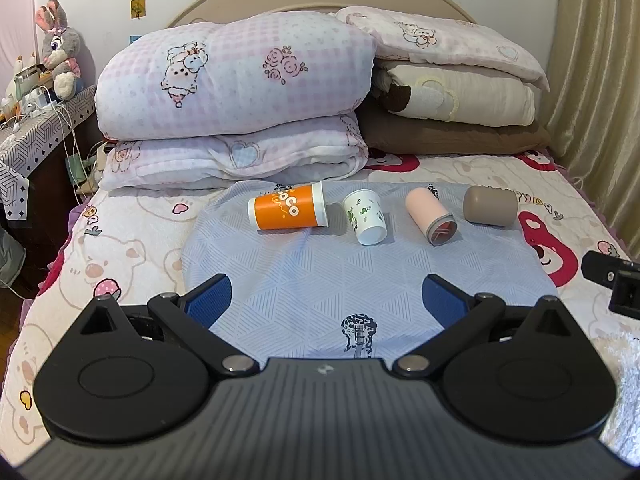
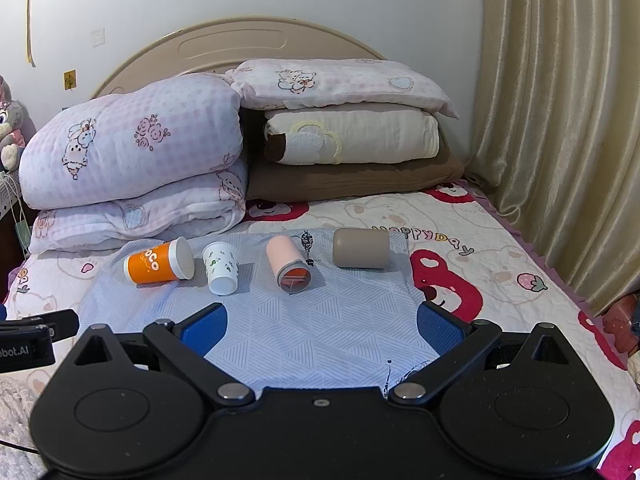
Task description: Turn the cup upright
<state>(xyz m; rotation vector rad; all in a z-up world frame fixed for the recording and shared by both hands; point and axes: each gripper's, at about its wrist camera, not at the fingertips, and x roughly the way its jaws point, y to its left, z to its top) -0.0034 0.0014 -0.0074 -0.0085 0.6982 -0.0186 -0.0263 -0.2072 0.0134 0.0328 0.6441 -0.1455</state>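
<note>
Several cups lie on their sides in a row on a pale blue cloth (image 1: 320, 276) on the bed: an orange cup (image 1: 287, 211) (image 2: 158, 267), a white cup with green print (image 1: 365, 217) (image 2: 221, 267), a pink cup (image 1: 430, 215) (image 2: 289, 264) and a taupe cup (image 1: 490, 205) (image 2: 361, 253). My left gripper (image 1: 326, 300) is open and empty, well short of the cups. My right gripper (image 2: 322, 330) is open and empty, also short of them. Each gripper's body shows at the edge of the other's view.
Folded pink quilts (image 1: 236, 92) and stacked pillows (image 1: 452, 80) sit behind the cups against the headboard. A curtain (image 2: 560, 120) hangs at the right. A bedside table with a plush rabbit (image 1: 60, 48) and cables stands at the left.
</note>
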